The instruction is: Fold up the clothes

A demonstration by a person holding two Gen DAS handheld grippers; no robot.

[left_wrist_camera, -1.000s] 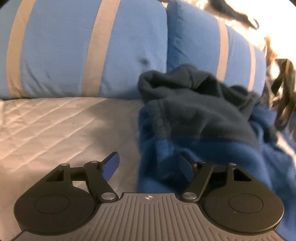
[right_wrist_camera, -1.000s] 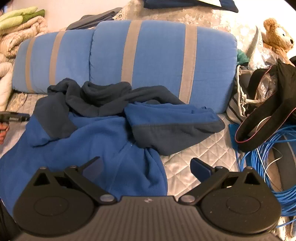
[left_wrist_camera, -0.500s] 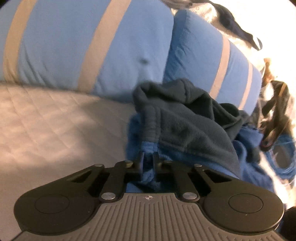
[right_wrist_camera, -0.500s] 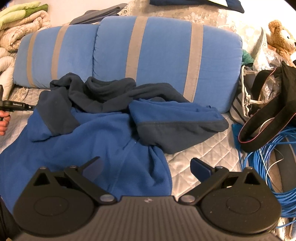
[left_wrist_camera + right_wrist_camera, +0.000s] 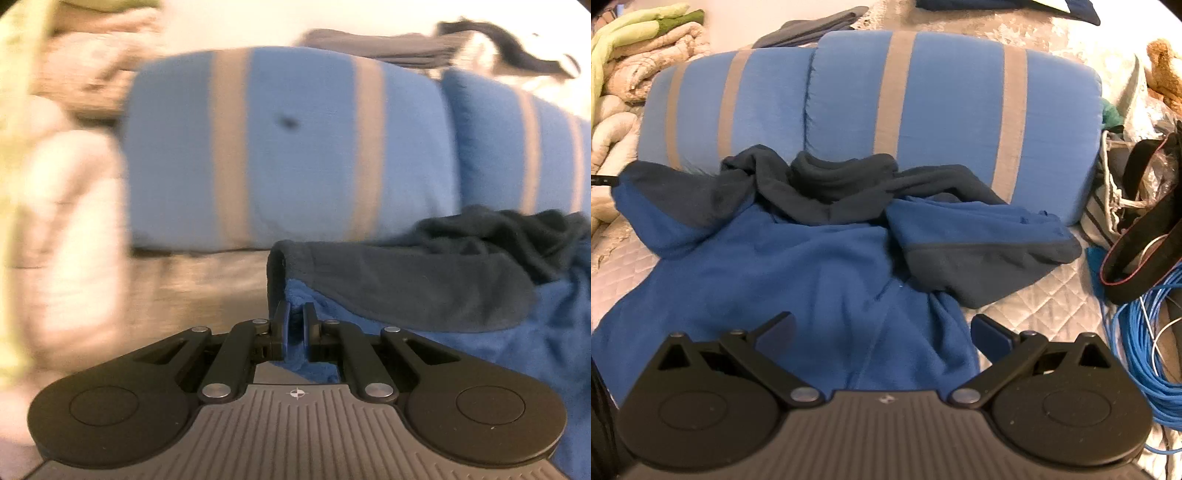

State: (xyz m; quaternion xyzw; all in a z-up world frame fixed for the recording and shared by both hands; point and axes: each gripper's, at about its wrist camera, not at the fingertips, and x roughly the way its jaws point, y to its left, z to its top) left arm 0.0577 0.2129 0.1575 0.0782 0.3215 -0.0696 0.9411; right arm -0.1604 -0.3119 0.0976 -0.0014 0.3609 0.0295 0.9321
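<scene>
A blue fleece top (image 5: 798,266) with dark navy panels lies crumpled on the quilted bed cover (image 5: 1034,299), in front of two striped blue pillows (image 5: 942,107). My left gripper (image 5: 294,315) is shut on the blue fabric just under the navy cuff (image 5: 388,280) of the top's left sleeve and holds it lifted off the bed. In the right wrist view that raised sleeve (image 5: 653,192) stretches toward the left edge. My right gripper (image 5: 882,328) hovers open over the lower middle of the top, nothing between its fingers.
A coil of blue cable (image 5: 1145,332) and a black strap (image 5: 1137,243) lie on the right. Bags and a plush bear (image 5: 1165,70) sit behind them. Folded beige and green blankets (image 5: 631,66) are stacked at the left. Dark clothes (image 5: 820,26) rest on the pillows.
My left gripper closed on the blue fabric at the sleeve, then rose and swung left, pulling the sleeve out. The right gripper stayed open and drifted slightly closer to the top.
</scene>
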